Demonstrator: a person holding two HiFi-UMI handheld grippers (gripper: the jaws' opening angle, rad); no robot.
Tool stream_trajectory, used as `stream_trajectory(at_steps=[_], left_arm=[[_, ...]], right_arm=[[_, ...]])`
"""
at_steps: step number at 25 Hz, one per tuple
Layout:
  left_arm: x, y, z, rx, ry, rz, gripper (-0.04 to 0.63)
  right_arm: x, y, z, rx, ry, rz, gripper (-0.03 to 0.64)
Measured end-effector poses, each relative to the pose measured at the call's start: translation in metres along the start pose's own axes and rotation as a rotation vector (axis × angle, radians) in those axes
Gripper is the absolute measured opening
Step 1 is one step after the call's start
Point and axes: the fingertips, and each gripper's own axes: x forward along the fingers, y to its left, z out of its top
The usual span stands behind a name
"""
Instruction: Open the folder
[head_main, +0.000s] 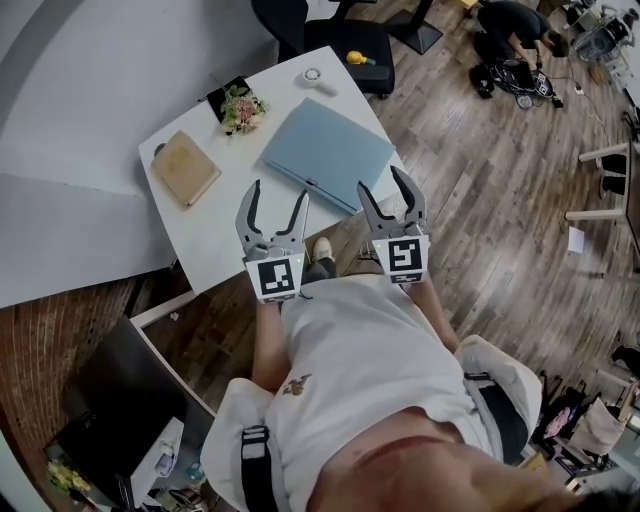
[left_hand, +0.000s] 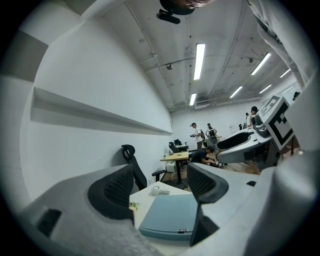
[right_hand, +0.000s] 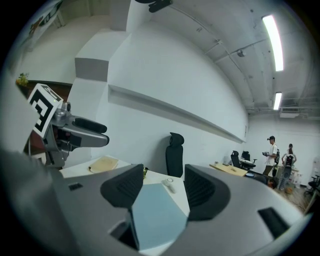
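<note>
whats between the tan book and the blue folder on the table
Only bare white table lies between the tan book and the blue folder, as the head view shows; the flower bunch sits farther back, off that line.

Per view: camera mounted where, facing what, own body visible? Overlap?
Head view: on the head, facing steeply down at the table; torso, left gripper and right gripper show.
Left gripper view: on left gripper, along its open jaws toward the folder; right gripper at right.
Right gripper view: on right gripper, open jaws toward folder; left gripper at left.
Shared: closed folder, both grippers.
</note>
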Motion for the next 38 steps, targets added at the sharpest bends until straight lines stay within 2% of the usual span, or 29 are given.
stream_trajectory(at_steps=[11,20,26,38], left_arm=[[0.036,0.023,-0.009,-0.017,0.003,-0.01,0.345],[0.069,0.02,-0.017,-0.022,0.033,0.002,0.345],[0.09,0.007,-0.019,-0.017,0.072,0.066,0.345],[0.111,-0.011,-0.036,-0.071,0.162,0.254,0.345]], right_arm=[[0.041,-0.007,0.01,-0.04,0.01,0.001,0.259],[0.063,-0.031,0.001,-0.054,0.022,0.026,0.259],[0.08,-0.056,-0.016,-0.042,0.031,0.107,0.259],[0.123,-0.08,-0.037,-0.087,0.026,0.361,0.254]])
